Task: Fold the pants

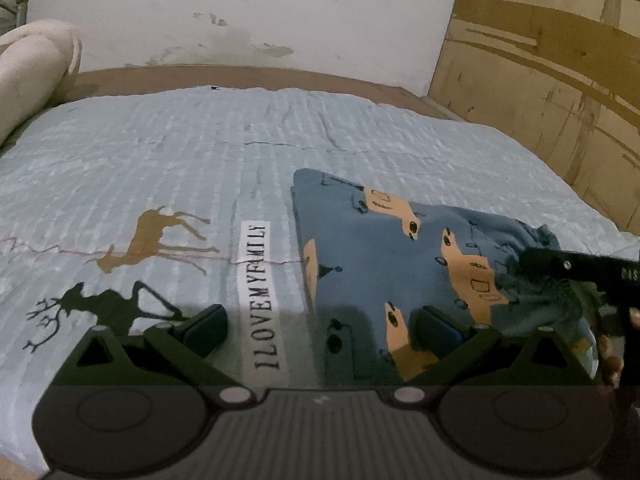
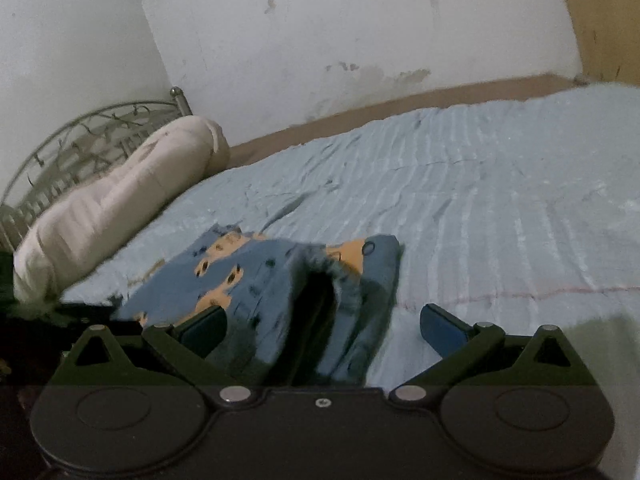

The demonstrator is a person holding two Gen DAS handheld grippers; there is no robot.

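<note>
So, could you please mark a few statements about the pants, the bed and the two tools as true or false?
1. The pants lie on a light blue bedspread. True.
2. The left tool is clamped on the pants. False: its fingers are spread, holding nothing.
3. The pants are plain grey. False: blue with tan car shapes.
4. A cream bolster lies by the metal headboard. True.
5. The right tool is open. True.
</note>
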